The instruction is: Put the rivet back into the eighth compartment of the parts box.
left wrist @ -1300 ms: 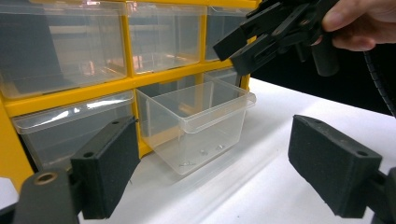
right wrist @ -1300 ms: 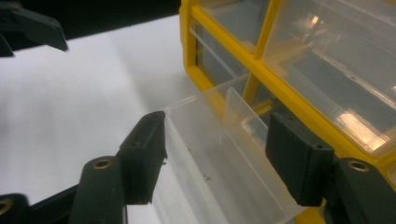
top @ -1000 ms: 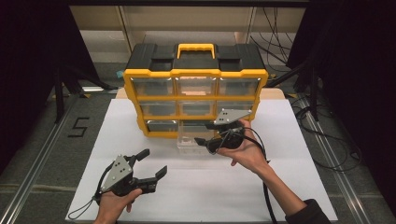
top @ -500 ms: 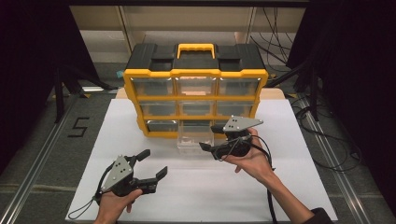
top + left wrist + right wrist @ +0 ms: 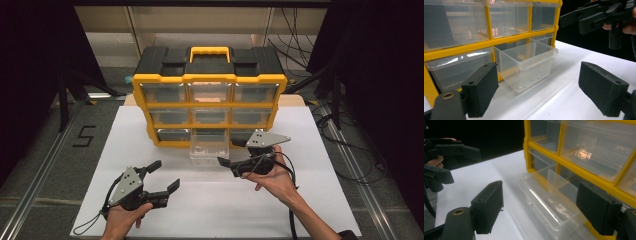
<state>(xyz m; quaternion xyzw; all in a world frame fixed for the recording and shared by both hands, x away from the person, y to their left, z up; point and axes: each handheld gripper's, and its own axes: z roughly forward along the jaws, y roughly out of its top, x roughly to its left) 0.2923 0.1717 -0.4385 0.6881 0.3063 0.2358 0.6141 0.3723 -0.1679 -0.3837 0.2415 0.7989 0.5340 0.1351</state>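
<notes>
bench [image 5: 320, 200]: white top, bare toward the near edge | floor marking "5" [image 5: 84, 136]: black, on grey floor left of bench | cables [image 5: 345, 145]: black, trailing on floor right of bench | floor rail [image 5: 40, 175]: metal strip running along the left side | backdrop: dark on both sides

The left gripper [image 5: 159, 176] sits in the lower left of the high view, held from below by the left hand [image 5: 122, 220], its jaws spread wide with nothing between them and pointing toward the upper right. The right gripper [image 5: 231, 151] lies right of centre, cradled in the right hand [image 5: 275, 180], with the forearm running down to the lower right edge. It points toward the left of the frame. Its jaws have just been opening and stand wide apart, with nothing pinched between the pads.
</notes>
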